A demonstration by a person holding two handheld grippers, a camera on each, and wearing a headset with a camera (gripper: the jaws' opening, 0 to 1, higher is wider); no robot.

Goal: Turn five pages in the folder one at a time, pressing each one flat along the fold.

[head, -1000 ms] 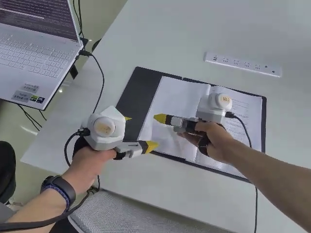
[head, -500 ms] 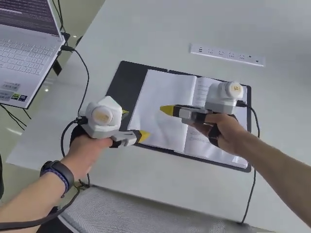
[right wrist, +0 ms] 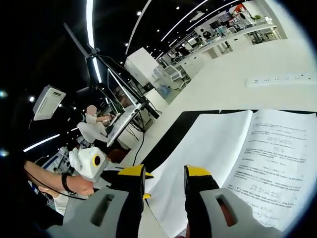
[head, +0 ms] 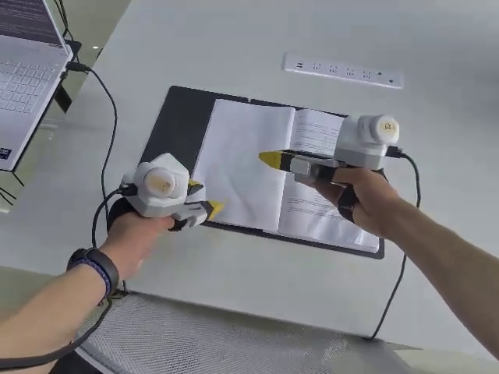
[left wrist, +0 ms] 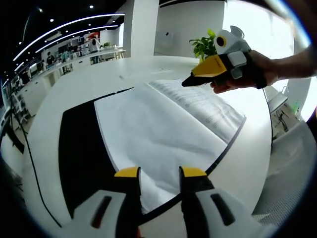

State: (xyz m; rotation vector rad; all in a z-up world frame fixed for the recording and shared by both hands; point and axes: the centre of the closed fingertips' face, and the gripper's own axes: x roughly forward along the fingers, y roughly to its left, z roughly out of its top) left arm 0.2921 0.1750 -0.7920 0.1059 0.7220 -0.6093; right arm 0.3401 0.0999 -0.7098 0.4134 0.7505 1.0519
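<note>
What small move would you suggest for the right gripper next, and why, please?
Probably lower the right gripper onto the blank page beside the fold and press. It appears to hover above the open folder near the fold, jaws open, and the blank page looks slightly raised there rather than flat. The left gripper sits at the folder's near edge.

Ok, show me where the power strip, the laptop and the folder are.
power strip (head: 343, 72), head view, middle of its white body.
laptop (head: 17, 74), head view, on its keyboard.
folder (head: 178, 125), head view, bare black left cover beside the pages.
</note>
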